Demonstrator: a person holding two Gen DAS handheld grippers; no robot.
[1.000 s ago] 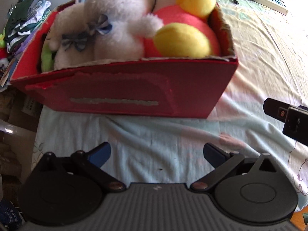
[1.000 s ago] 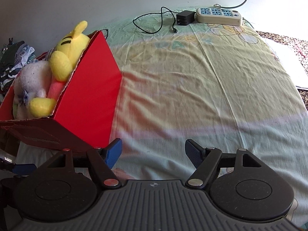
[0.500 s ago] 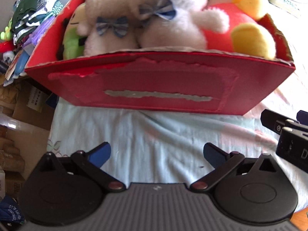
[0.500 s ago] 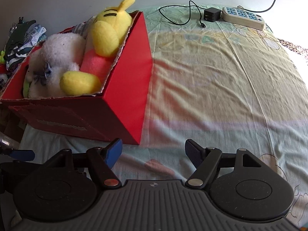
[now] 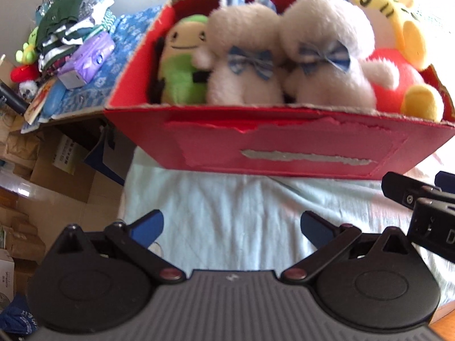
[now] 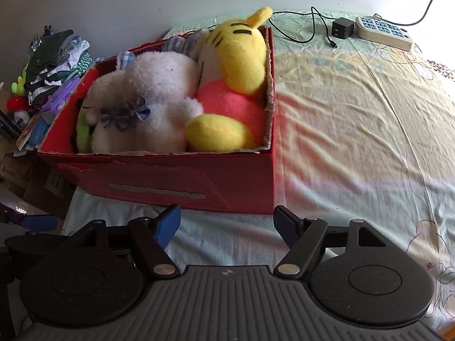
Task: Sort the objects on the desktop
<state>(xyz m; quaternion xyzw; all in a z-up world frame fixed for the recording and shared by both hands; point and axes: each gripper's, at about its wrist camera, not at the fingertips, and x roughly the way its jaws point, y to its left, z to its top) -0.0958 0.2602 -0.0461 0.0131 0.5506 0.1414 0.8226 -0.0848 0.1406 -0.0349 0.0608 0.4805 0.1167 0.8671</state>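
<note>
A red cardboard box (image 5: 284, 147) (image 6: 176, 182) stands on the sheet-covered bed, packed with plush toys: a green one (image 5: 184, 65), two white ones with blue bows (image 5: 250, 79) (image 6: 159, 96), and a yellow tiger in red (image 5: 398, 65) (image 6: 236, 85). My left gripper (image 5: 231, 223) hangs open over the bare sheet in front of the box, nothing between its fingers. My right gripper (image 6: 227, 218) is open too, just short of the box's near wall and holding nothing. Its black body shows at the right edge of the left wrist view (image 5: 426, 213).
A power strip (image 6: 384, 31) with a black charger (image 6: 342, 28) and cable lies at the far end of the bed (image 6: 355, 119). A pile of folded clothes (image 5: 71, 31) and small items sits left of the box. Cardboard boxes (image 5: 57, 170) stand on the floor at the left.
Both grippers have drawn back and swung left, so the box now shows from its front and more of its inside is visible. Both stayed open and empty.
</note>
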